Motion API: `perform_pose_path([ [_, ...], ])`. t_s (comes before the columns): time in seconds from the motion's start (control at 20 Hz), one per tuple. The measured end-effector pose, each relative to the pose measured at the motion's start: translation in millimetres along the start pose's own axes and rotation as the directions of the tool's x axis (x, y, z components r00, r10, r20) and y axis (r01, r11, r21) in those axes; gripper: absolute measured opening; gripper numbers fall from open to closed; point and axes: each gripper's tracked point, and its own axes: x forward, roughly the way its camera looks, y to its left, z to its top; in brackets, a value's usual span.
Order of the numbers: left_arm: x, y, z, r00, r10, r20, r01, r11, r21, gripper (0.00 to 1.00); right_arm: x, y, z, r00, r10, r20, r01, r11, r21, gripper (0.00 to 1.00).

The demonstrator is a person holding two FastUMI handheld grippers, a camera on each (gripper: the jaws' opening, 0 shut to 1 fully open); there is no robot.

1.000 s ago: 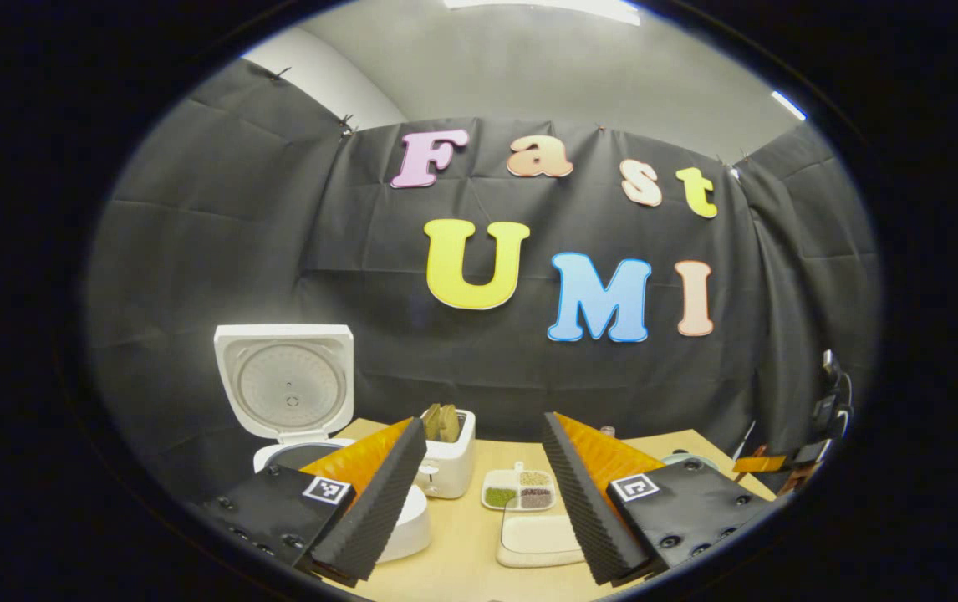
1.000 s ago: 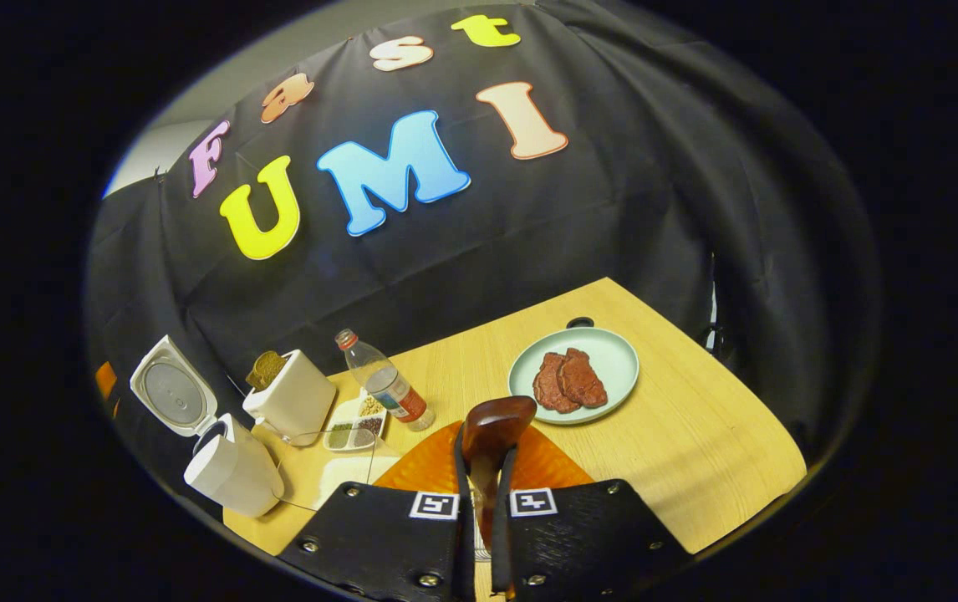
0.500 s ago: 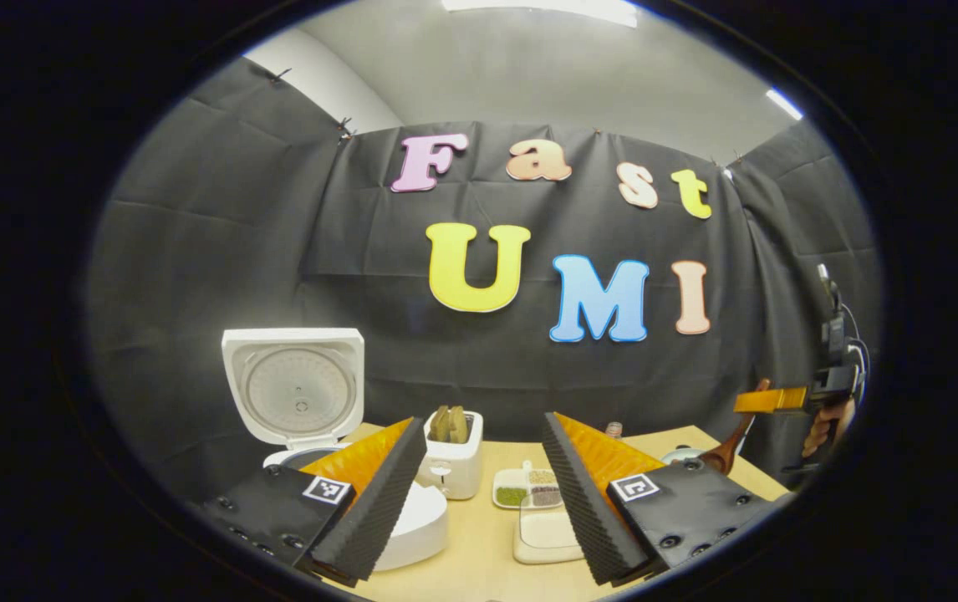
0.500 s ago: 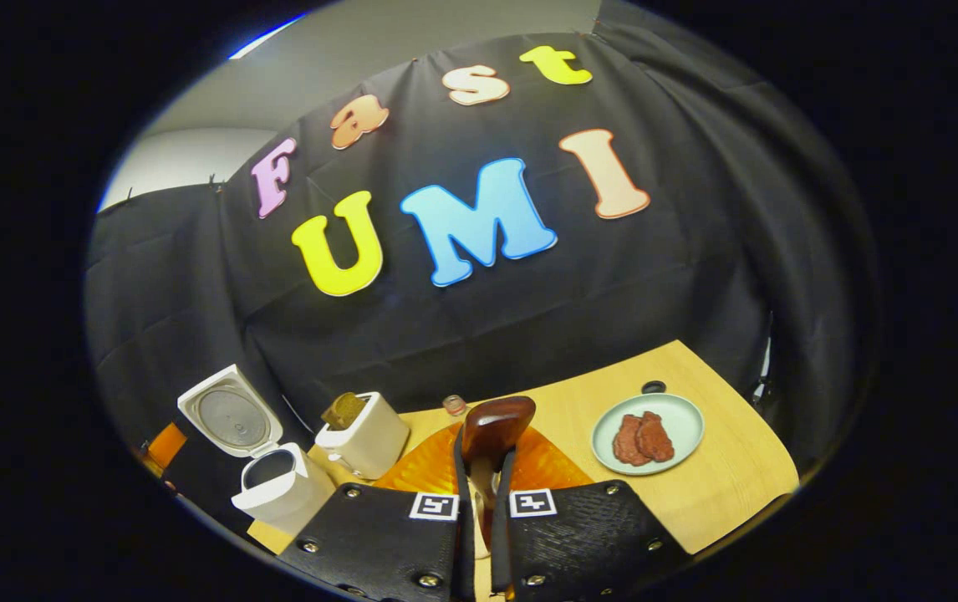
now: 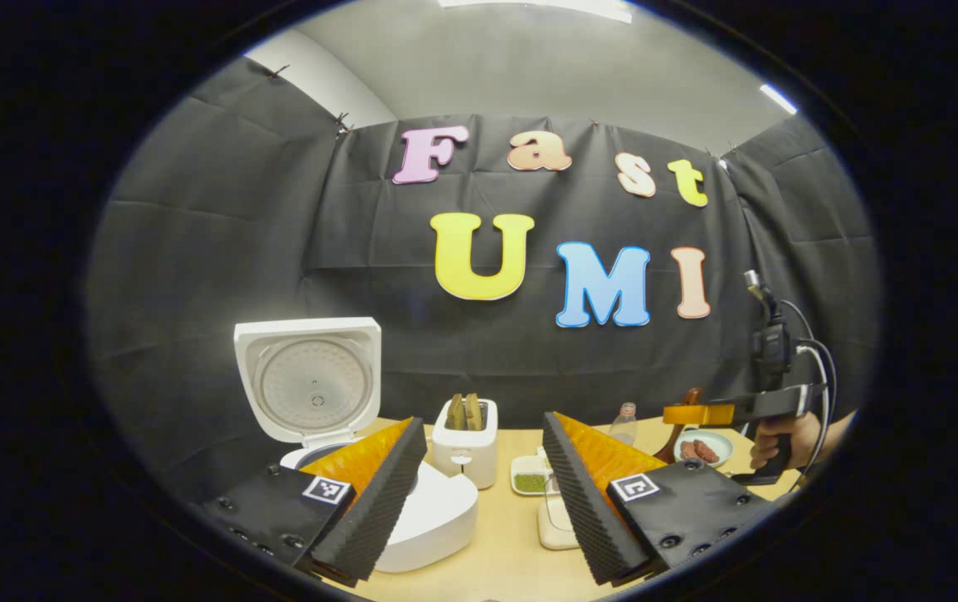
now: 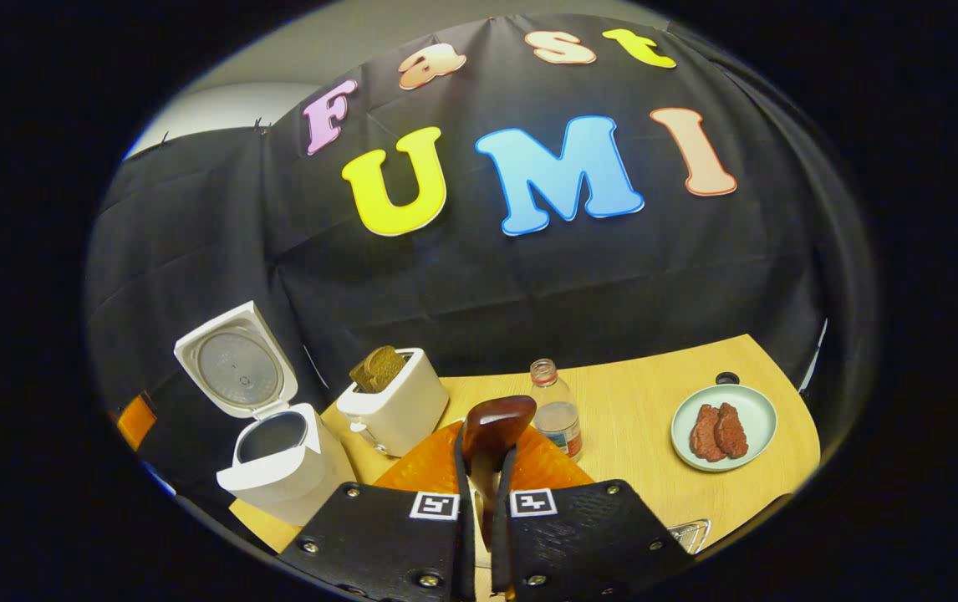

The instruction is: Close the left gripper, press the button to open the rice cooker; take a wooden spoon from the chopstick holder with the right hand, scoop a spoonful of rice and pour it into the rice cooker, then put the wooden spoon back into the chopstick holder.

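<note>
Right gripper (image 6: 483, 477) clamps the spoon (image 6: 496, 422), bowl up. Left gripper (image 5: 483, 493) gapes wide, holding nothing; cooker (image 6: 278, 468) stands lid-up at the table's (image 6: 654, 418) left edge

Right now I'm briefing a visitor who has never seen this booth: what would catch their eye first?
Likely the white rice cooker at the table's left end, its lid flipped up. Then the dark wooden spoon, clamped upright in the right gripper above the light wooden table. Beyond it, a white toaster holding brown bread stands beside the cooker, and a pale green plate of reddish meat slices sits far right.
</note>
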Motion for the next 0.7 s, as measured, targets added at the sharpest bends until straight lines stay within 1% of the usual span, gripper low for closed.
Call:
perform_pose_path([
  [0.05,1.2,5.1,-3.4,1.0,0.0,-0.005,0.0,1.0,-0.002,0.96,10.3,2.0,-10.0,1.0,-0.008,-0.015,0.008,1.0,-0.02,0.07],
  [0.2,0.3,22.5,-11.1,1.0,0.01,-0.022,-0.01,1.0,-0.005,0.99,35.4,3.5,-35.0,0.998,-0.032,-0.056,0.028,0.997,-0.072,0.08],
  [0.45,-0.7,43.6,-28.1,0.997,0.033,-0.063,-0.035,0.999,-0.019,0.98,72.4,11.2,-76.3,0.992,-0.053,-0.117,0.037,0.99,-0.136,0.08],
  [0.6,-1.8,51.4,-34.6,0.996,0.038,-0.081,-0.039,0.999,-0.012,0.98,76.6,29.5,-83.7,0.992,-0.017,-0.124,0.003,0.993,-0.114,0.08],
  [0.7,-0.3,55.1,-39.3,0.995,0.04,-0.092,-0.041,0.999,-0.009,0.96,74.8,44.7,-92.2,0.989,0.033,-0.144,-0.039,0.998,-0.042,0.08],
])
